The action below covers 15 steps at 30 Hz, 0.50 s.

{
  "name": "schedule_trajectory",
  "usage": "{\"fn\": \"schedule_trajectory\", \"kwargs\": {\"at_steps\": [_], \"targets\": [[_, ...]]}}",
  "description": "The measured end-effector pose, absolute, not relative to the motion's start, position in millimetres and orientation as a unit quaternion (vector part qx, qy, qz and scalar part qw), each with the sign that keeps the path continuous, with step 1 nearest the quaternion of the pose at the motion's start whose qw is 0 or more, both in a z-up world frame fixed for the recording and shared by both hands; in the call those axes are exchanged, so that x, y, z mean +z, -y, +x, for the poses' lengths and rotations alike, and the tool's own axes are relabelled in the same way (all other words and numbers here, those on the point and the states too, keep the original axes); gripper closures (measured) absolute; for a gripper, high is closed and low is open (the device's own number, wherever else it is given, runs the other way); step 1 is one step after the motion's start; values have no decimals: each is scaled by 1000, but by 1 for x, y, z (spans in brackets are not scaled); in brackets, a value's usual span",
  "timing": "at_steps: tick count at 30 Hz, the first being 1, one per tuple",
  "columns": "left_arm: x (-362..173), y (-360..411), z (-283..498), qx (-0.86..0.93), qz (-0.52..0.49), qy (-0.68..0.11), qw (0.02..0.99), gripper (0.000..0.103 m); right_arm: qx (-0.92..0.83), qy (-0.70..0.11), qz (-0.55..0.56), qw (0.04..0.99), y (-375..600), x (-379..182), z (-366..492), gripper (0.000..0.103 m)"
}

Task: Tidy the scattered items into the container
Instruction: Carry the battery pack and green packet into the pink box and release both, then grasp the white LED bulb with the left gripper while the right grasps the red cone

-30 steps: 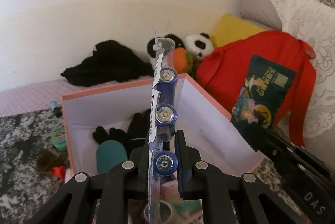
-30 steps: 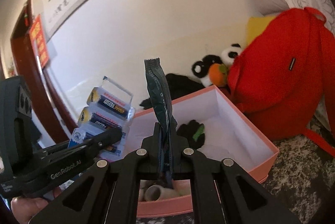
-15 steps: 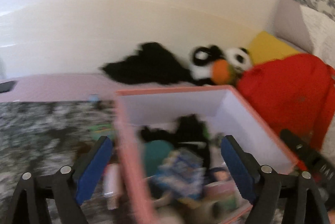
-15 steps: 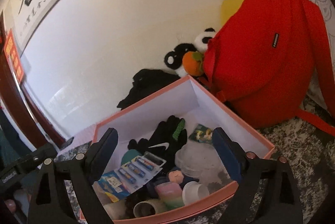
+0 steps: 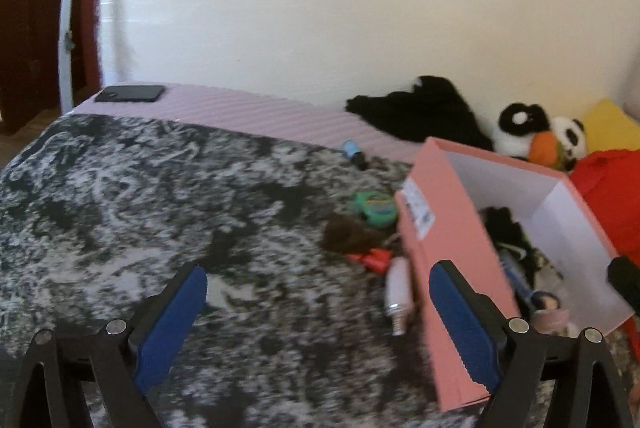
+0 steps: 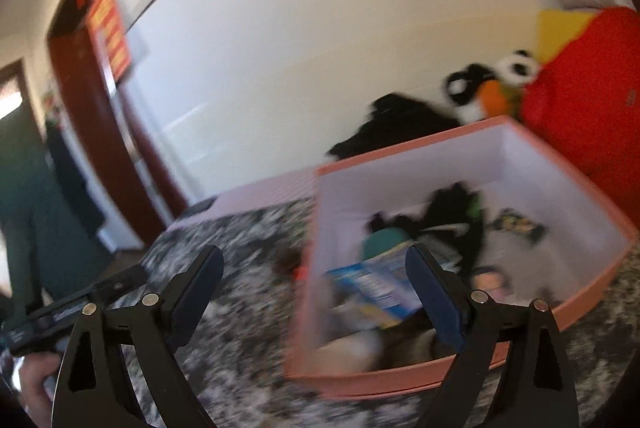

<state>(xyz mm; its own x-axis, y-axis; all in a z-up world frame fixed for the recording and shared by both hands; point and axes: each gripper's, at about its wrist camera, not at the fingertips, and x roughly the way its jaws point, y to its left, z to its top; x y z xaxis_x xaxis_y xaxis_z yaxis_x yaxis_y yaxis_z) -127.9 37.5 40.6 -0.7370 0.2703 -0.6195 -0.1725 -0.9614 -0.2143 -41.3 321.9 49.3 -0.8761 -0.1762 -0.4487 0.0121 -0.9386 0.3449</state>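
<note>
Both grippers stand wide apart and empty: the left gripper (image 5: 318, 312) over the mottled blanket (image 5: 132, 212), with a white tube (image 5: 397, 291), red clip (image 5: 370, 260) and green tape (image 5: 374, 207) ahead beside the pink box (image 5: 444, 260); the right gripper (image 6: 314, 290) faces the box, battery pack (image 6: 372, 286) inside

Left wrist view looks down over the patterned bedspread (image 5: 160, 196), pink box (image 5: 448, 268) at its right. Right wrist view faces the box (image 6: 440, 376) close; both share box, wall.
</note>
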Motion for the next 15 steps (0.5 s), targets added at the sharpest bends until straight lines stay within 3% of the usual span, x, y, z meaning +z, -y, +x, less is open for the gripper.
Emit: {"fn": "schedule_trajectory", "kwargs": {"at_steps": [7,15], "targets": [[7,-36,-137,924,-361,42,117,9,-936,171,290,100,-266,23,-65,9],[-38,-87,-157,904,-400,12,150,9,-917,232,319,64,-291,-3,-80,9]]}}
